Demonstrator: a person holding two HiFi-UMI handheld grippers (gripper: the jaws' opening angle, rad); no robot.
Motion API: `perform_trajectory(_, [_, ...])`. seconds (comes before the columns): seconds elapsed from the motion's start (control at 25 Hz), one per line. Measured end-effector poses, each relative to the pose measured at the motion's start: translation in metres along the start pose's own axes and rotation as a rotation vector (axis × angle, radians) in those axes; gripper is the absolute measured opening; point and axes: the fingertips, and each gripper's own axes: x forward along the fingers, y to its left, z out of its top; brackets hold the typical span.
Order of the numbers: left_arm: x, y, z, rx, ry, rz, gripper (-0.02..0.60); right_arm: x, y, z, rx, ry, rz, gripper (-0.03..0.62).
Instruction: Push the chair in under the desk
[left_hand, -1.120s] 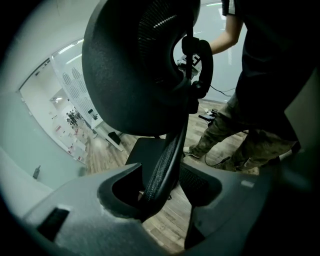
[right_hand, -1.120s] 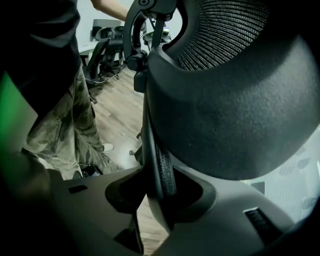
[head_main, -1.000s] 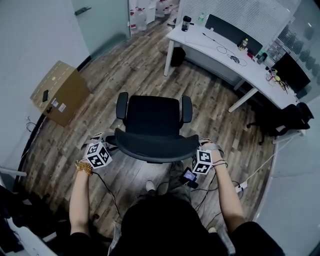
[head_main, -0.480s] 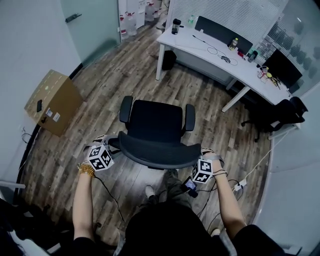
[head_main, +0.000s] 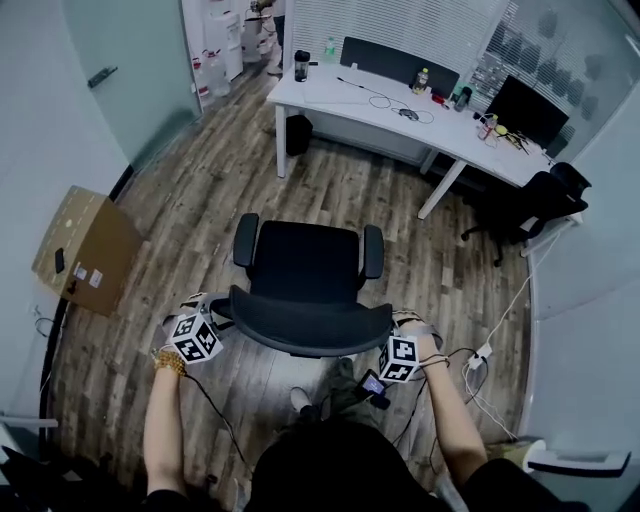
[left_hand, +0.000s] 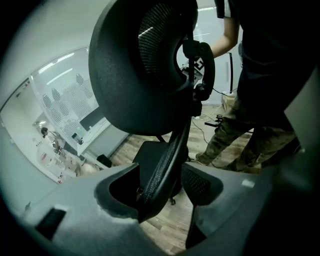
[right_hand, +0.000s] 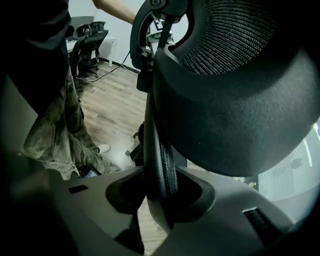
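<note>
**Fingers (right_hand: 220, 200) on the backrest (head_main: 310, 318), desk (head_main: 320, 95) well ahead**

Fingers of my right gripper (right_hand: 160, 192) sat narrow and closed on the rim of the backrest, with the black edge seated deep in the notch between them. On my left gripper (left_hand: 165, 187) the fingers (left_hand: 75, 210) stood wider. The same rim ran between them and lay against one jaw, while a strip of floor showed between it and the other — a loose hold, not a clamp.

From above, both grippers flanked the curved top of the backrest, one at each end, with my forearms reaching forward to them. The chair (head_main: 305, 262) was black, with two armrests, and its seat faced away from me toward the desk. It stood on the wooden floor (head_main: 220, 170) out in the open, well apart from the white desk — not under it.

A cardboard box (head_main: 80, 250) stood by the wall at my left. A second dark chair (head_main: 525, 205) stood near the desk's right end.
</note>
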Motion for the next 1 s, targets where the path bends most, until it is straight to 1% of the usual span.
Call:
perform_trajectory(0.28, [0.018,0.004,0.024,0.053,-0.029,-0.034,0.267,-0.012,0.012,-0.025,0.050,0.037,-0.020,0.129])
perform_trajectory(0.48, [0.026,0.005,0.038,0.088,-0.048,-0.056,0.268,-0.021,0.017,-0.035,0.066,0.030,-0.067,0.129])
perform_trajectory(0.64, [0.033,0.007,0.045,0.106,-0.066,-0.073,0.270,-0.026,0.024,-0.037,0.071,-0.062,-0.096,0.121])
perform_trajectory(0.76, [0.035,0.013,0.047,0.118,-0.069,-0.093,0.270,-0.028,0.026,-0.035,0.101,-0.127,-0.060,0.114])
perform_trajectory(0.88, [0.037,0.014,0.046,0.124,-0.068,-0.109,0.270,-0.032,0.028,-0.030,0.154,-0.180,-0.014,0.131])
perform_trajectory(1.0, [0.038,0.014,0.049,0.126,-0.070,-0.113,0.270,-0.043,0.025,-0.032,0.210,-0.226,-0.039,0.171])
